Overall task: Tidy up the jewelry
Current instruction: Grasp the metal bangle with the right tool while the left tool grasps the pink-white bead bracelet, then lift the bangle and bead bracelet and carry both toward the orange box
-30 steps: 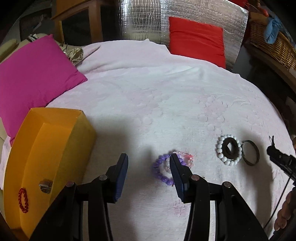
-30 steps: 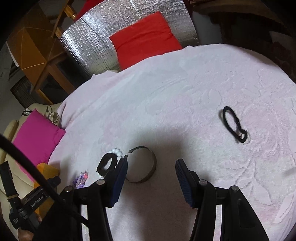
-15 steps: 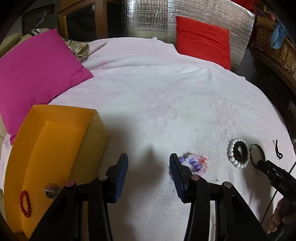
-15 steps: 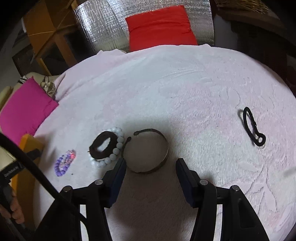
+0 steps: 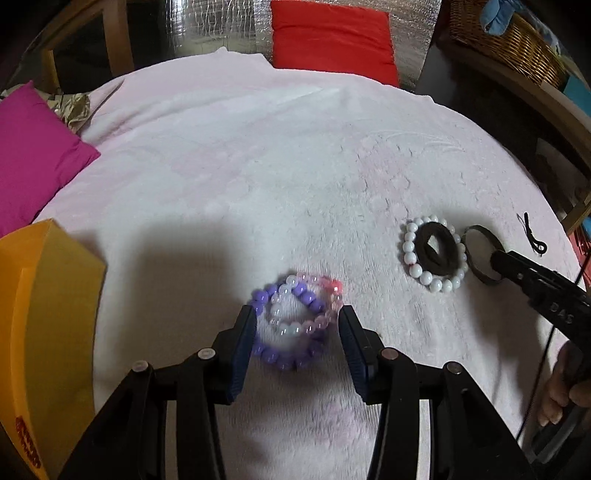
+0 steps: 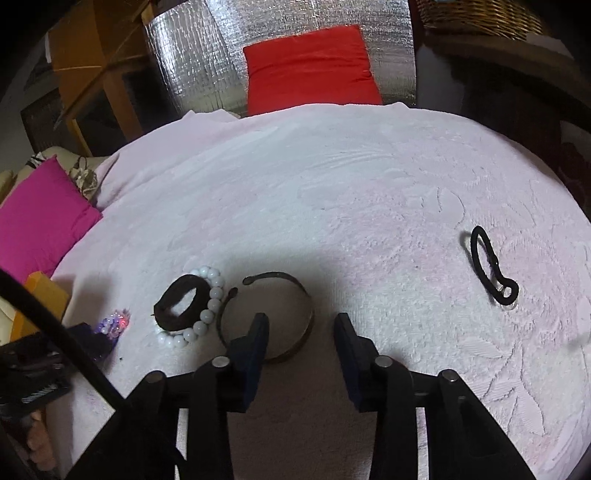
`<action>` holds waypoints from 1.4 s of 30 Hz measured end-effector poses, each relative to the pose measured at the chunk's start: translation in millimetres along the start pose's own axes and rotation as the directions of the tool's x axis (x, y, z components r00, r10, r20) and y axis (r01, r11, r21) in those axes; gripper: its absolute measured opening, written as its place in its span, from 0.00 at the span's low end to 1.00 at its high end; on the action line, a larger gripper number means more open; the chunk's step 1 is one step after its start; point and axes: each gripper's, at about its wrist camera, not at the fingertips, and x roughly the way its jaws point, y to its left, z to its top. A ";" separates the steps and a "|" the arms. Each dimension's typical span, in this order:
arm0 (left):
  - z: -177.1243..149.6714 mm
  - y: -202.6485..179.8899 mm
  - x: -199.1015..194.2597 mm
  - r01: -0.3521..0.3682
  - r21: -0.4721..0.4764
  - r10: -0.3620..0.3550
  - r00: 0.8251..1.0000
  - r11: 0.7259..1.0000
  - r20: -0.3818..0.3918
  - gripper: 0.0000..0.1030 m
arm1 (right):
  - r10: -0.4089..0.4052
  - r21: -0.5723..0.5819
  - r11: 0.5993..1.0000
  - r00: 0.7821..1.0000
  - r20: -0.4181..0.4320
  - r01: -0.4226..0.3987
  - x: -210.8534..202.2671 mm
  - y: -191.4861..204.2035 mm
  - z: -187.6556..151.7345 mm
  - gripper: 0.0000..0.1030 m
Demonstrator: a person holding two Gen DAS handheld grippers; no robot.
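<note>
A purple bead bracelet (image 5: 273, 354) and a pink-and-clear bead bracelet (image 5: 314, 295) lie stacked on the white blanket (image 5: 277, 166). My left gripper (image 5: 297, 332) is open, its fingers on either side of them. A white bead bracelet (image 5: 408, 254) with a black band (image 5: 448, 258) on it lies to the right, next to a dark metal cuff (image 6: 306, 321). My right gripper (image 6: 301, 338) is open, straddling the cuff's near right edge. A black hair tie (image 6: 487, 266) lies far right.
An orange box (image 5: 48, 306) stands at the left with a red bead bracelet (image 5: 27, 439) inside. A magenta pillow (image 5: 33, 155) lies at the left, a red pillow (image 5: 332, 40) at the back, a wicker basket (image 5: 509, 33) at the back right.
My left gripper has moved right and forward until the purple and pink bracelets lie between its fingers. My right gripper has moved left over the cuff's edge.
</note>
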 end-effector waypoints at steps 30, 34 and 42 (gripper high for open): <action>24.3 -27.2 25.0 0.097 0.064 -0.099 0.995 0.993 0.017 0.26 | 0.052 0.114 0.992 0.998 -0.030 -0.048 1.1 -20.3 6.5 0.22; 26.5 -25.1 22.9 0.144 0.051 -0.145 0.989 0.988 0.015 0.09 | 0.059 0.139 0.989 0.998 -0.020 -0.056 1.2 -23.0 9.0 0.22; 25.1 -33.3 -3.2 0.196 0.094 -0.202 0.977 0.976 0.066 0.07 | 0.027 0.044 0.999 1.000 -0.005 -0.027 -0.6 -10.3 8.5 0.04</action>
